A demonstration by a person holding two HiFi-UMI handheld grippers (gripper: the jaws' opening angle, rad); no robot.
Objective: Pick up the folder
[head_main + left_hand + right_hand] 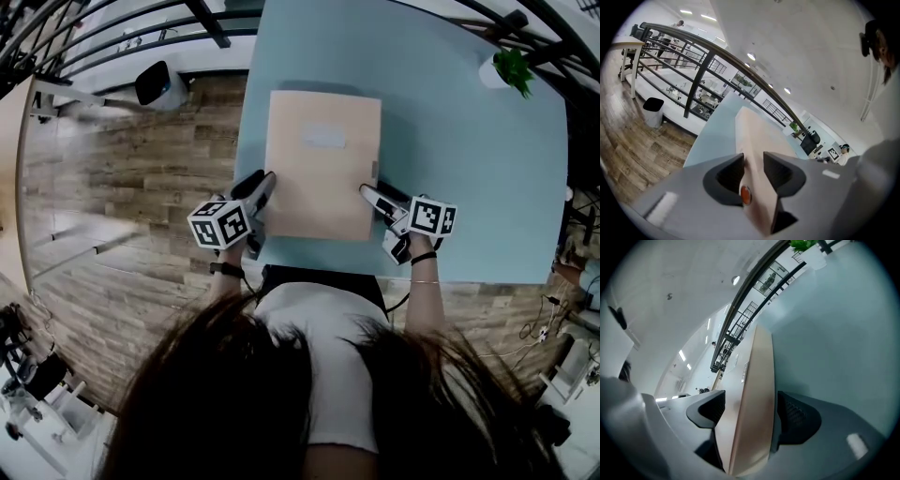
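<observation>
Clamping the folder (323, 173) in the left gripper (266, 180) alone, the right gripper (367, 191) with jaws apart around the opposite edge, a person risks it twisting loose.

place: looking like an open-plan office | furniture: pale blue table (469, 187) is standing on wood-plank floor (122, 187), potted plant (513, 67) sitting at its corner | edge: dark metal railing (708, 56) is running past a waste bin (653, 110) | beyond: a monitor (808, 143) is showing, recessed ceiling lights (751, 56) are glowing
</observation>
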